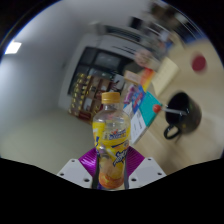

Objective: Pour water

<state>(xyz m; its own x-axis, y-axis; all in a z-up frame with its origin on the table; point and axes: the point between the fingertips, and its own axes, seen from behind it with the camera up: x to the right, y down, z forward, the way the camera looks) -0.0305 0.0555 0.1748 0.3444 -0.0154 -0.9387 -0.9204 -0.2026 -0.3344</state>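
Note:
A plastic bottle with an orange cap, a yellow label and orange-yellow drink stands upright between my two fingers. My gripper is shut on it: both purple pads press on the bottle's lower body. The bottle is held up in the air, and the whole scene behind it appears tilted. A black mug with a handle stands on the white table, beyond my fingers and to the right of the bottle.
Behind the bottle lie colourful boxes or books and a shelf unit with stacked items. A small red round object sits farther back on the right. A pale wall fills the left.

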